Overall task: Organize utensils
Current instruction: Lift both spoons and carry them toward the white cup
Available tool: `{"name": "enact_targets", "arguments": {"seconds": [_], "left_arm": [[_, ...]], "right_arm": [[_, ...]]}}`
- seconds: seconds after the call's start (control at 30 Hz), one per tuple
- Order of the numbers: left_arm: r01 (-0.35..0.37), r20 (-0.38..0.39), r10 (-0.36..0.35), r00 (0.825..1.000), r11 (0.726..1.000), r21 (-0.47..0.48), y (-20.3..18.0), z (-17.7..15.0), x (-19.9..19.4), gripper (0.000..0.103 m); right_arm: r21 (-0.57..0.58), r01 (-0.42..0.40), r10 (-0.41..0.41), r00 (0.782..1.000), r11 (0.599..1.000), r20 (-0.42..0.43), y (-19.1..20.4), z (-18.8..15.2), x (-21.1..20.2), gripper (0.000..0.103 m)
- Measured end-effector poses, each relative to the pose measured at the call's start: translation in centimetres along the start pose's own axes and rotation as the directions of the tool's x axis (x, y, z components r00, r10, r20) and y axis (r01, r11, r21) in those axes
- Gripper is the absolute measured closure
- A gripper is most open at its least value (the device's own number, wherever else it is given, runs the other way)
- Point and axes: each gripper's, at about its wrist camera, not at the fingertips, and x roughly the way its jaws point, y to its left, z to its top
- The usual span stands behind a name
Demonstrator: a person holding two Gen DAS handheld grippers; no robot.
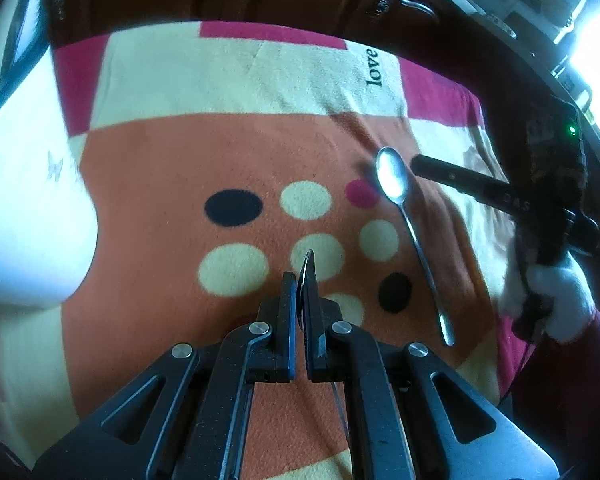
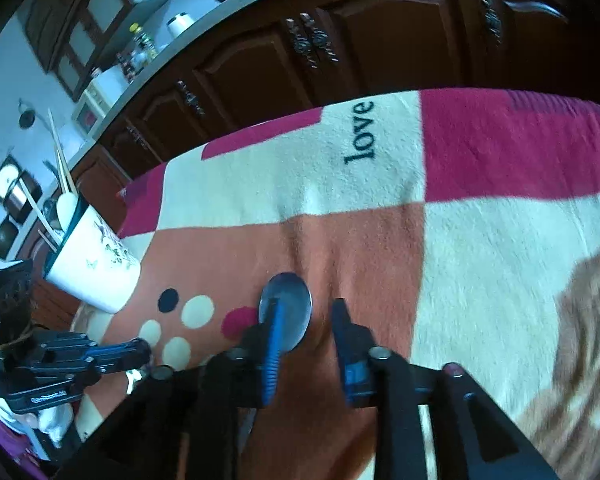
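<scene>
In the left wrist view my left gripper [image 1: 300,282] is shut on a thin metal utensil [image 1: 309,262] seen edge-on, its tip sticking out past the fingers above the blanket. A steel spoon [image 1: 392,176] lies flat on the orange patch to the right. Beside its bowl is the right gripper [image 1: 440,172]. In the right wrist view my right gripper [image 2: 306,312] stands open over that spoon [image 2: 296,300]. The bowl shows partly behind the left finger, and the pads do not press on it. The left gripper [image 2: 140,350] is at the lower left.
A patterned blanket [image 1: 180,80] covers the surface. A white holder cup [image 2: 96,268] with chopsticks and a white spoon stands at the left, blurred white in the left wrist view [image 1: 28,240]. Dark cabinet doors [image 2: 340,40] run behind. A white-gloved hand [image 1: 560,300] holds the right gripper.
</scene>
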Motion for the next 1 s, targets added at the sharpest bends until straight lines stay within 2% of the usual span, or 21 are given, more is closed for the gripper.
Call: {"name": "enact_targets", "arguments": {"seconds": [0.23, 0.3, 0.37, 0.4, 0.53, 0.6, 0.77, 1.0], "left_arm": [[0.015, -0.025, -0.016, 1.000, 0.999, -0.030, 0.4, 0.0, 0.9, 0.101], [0.017, -0.025, -0.018, 1.000, 0.999, -0.032, 0.4, 0.1, 0.9, 0.101], [0.019, -0.023, -0.020, 1.000, 0.999, -0.038, 0.4, 0.1, 0.8, 0.101], [0.020, -0.020, -0.020, 1.000, 0.999, -0.037, 0.4, 0.1, 0.6, 0.101], [0.024, 0.007, -0.023, 1.000, 0.999, -0.032, 0.1, -0.1, -0.7, 0.101], [0.040, 0.028, -0.039, 0.999, 0.999, -0.033, -0.1, -0.1, -1.8, 0.101], [0.075, 0.094, -0.073, 0.993, 0.997, -0.023, -0.6, -0.6, -5.7, 0.101], [0.069, 0.178, -0.067, 0.982, 0.998, -0.007, -0.6, -1.4, -10.7, 0.101]], "right_arm": [[-0.100, -0.061, 0.054, 0.997, 0.993, -0.063, 0.8, 0.9, 2.8, 0.077], [-0.122, -0.055, 0.045, 0.995, 0.991, -0.086, 1.3, 1.0, 3.0, 0.093], [-0.120, -0.047, 0.037, 0.996, 0.992, -0.087, 1.6, 0.8, 2.6, 0.099], [-0.114, -0.046, 0.037, 0.996, 0.992, -0.083, 1.8, 0.7, 2.0, 0.100], [-0.070, -0.018, 0.016, 1.000, 0.997, -0.025, 1.8, -0.2, -1.1, 0.100], [-0.041, -0.014, 0.015, 0.999, 0.999, 0.030, 2.1, -0.6, -3.6, 0.101], [-0.036, -0.010, 0.016, 0.989, 0.999, 0.148, 4.3, -1.0, -8.4, 0.101], [-0.062, 0.022, -0.008, 0.975, 0.998, 0.222, 7.7, -1.0, -11.4, 0.101]]}}
